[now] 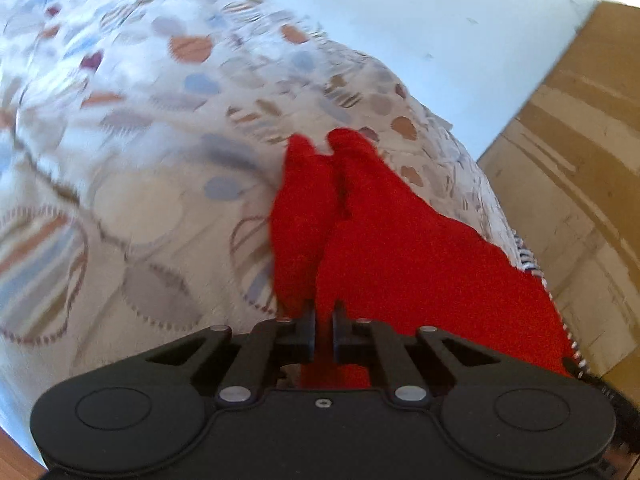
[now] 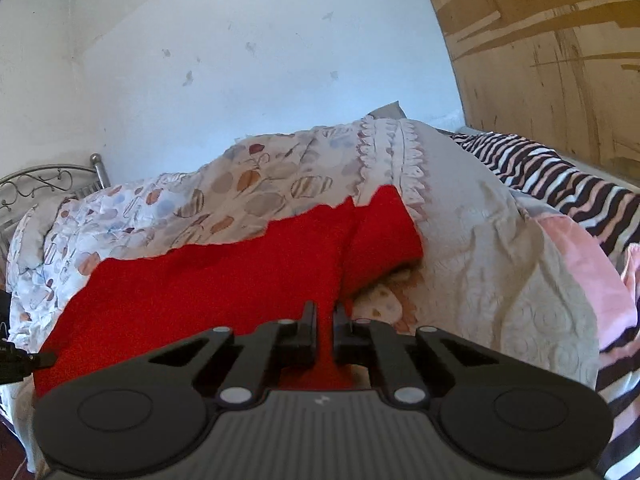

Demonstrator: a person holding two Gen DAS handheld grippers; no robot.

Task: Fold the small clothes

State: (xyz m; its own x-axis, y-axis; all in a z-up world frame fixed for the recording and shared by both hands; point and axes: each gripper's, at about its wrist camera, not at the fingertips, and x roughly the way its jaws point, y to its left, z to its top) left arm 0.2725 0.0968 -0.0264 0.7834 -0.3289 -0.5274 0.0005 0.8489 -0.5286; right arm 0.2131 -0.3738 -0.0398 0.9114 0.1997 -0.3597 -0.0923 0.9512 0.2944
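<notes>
White plastered wall (image 2: 248, 80), scuffed with small grey marks, backs a bed with a curled metal headboard (image 2: 36, 184); tan wooden panelling (image 2: 540, 60) rises on the right side. Bed is covered by a quilted cream bedspread printed with blue, brown and striped ovals (image 1: 140, 140), scalloped trim along one edge, surface puckered and soft. Beside it lies a black, white and pink striped blanket (image 2: 560, 176) and a plain pink cloth (image 2: 580, 248). Task item: small fuzzy red knitted garment (image 2: 224, 276), fleecy nap, spread across the bedspread with two narrow tube-like ends (image 1: 320, 168) pointing away in the left wrist view. Left claw (image 1: 324, 320), black hard plastic with flat fingers, is clenched on a fold of the red fabric at its near edge. Right claw (image 2: 325, 320), same build, is likewise clamped on the red fabric, cloth pinched between its fingers. Left view is motion-blurred over the bedspread.
</notes>
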